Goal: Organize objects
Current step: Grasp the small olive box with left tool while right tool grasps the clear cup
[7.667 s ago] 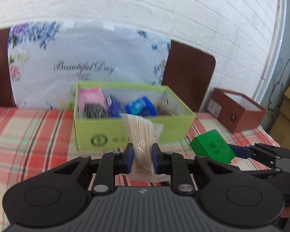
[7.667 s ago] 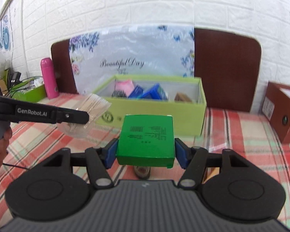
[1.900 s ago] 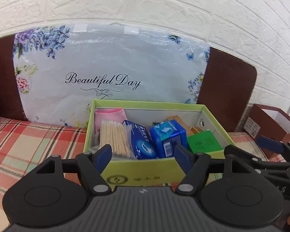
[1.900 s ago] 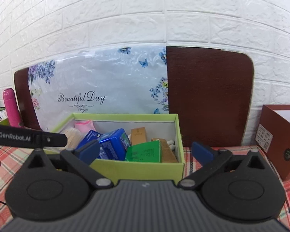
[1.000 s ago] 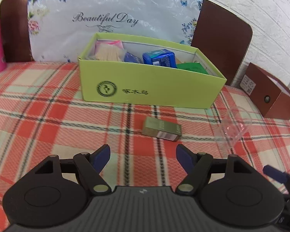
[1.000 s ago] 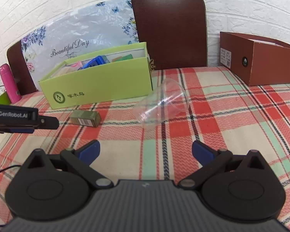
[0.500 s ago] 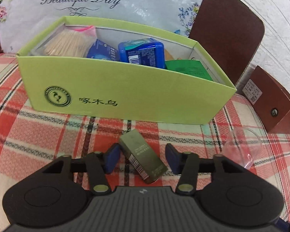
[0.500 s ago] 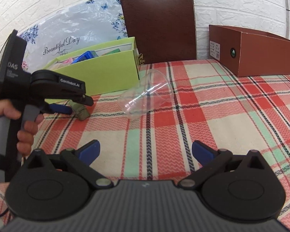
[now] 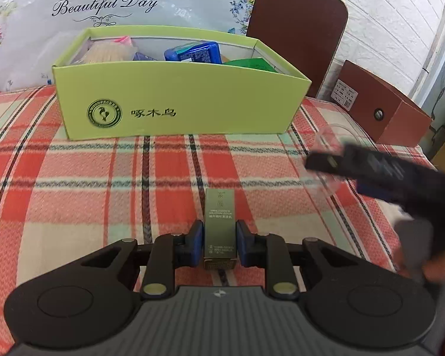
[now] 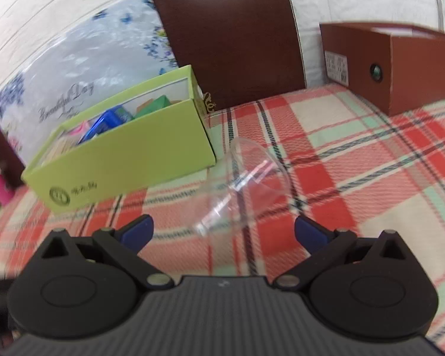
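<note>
A: The green box (image 9: 175, 103) is seen at the far side of the plaid surface (image 9: 74, 184); several things are already stowed in it: a blue packet (image 9: 194, 53), a green carton (image 9: 252, 64), a bag of pale sticks (image 9: 109, 52) and something pink at the far left corner; so most of the sorting can be judged done.

B: What is left outside it?

A: Two things, as far as can be seen; a small olive carton (image 9: 220, 219) lies on the surface near the camera, between the blue pads of the left tongs (image 9: 219, 241), which are being closed on it; the pads seem to be touching its sides, though a firm grip cannot be confirmed; a clear plastic cup (image 10: 243, 178) lies on its side, right of the box.

B: And the right tongs (image 10: 224, 233)?

A: They are held wide, nothing gripped; the cup lies just beyond them, its narrow end toward the gap; both things are judged still to be lifted and placed in the box.
</note>
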`<state>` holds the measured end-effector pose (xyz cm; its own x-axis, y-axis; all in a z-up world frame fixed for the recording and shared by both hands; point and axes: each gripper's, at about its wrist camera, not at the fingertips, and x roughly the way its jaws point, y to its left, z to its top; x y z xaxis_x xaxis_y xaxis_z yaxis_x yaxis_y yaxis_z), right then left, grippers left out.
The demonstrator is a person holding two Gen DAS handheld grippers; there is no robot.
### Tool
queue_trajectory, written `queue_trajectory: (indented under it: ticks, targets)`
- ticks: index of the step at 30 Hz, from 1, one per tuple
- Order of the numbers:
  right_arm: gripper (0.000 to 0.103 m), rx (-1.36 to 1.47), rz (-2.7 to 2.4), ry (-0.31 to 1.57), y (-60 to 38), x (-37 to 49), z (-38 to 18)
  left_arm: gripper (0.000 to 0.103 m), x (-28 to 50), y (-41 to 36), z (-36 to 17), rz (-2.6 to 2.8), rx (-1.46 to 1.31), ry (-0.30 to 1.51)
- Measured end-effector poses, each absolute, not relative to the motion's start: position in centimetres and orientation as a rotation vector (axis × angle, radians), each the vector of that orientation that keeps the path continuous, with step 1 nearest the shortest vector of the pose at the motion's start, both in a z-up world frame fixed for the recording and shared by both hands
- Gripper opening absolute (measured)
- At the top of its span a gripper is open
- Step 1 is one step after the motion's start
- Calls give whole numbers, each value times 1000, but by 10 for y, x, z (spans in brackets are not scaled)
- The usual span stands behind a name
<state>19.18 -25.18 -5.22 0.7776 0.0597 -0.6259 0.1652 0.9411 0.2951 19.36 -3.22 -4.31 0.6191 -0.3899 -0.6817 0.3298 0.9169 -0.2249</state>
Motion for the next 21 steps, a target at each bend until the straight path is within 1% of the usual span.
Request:
queue_trajectory:
  ticks: [2, 3, 4, 5, 11, 15, 17, 19, 21]
  targets:
    - [102, 386, -96, 686, -252, 208, -56, 25, 188, -29, -43, -417, -82, 807]
    - [82, 385, -114, 678, -252, 213, -57, 25, 186, -27, -43, -416, -81, 807]
    - [68, 369, -113, 679, -251, 215, -58, 25, 185, -25, -43, -414, -81, 807]
    - [57, 349, -88, 682, -250, 215, -58, 25, 184, -23, -43, -412, -81, 805]
    - [56, 42, 152, 677, -231, 171, -58, 25, 176, -19, -41, -416, -66, 795]
    - [57, 43, 162, 677, -230, 144, -62, 25, 174, -23, -42, -398, -56, 781]
    - [61, 67, 145, 672, -230, 141, -63, 25, 175, -24, -43, -395, -52, 783]
    - [62, 85, 131, 665, -230, 142, -63, 25, 176, -25, -44, -398, -46, 786]
    - [67, 90, 127, 662, -229, 144, -63, 25, 176, -24, -44, -399, -56, 788]
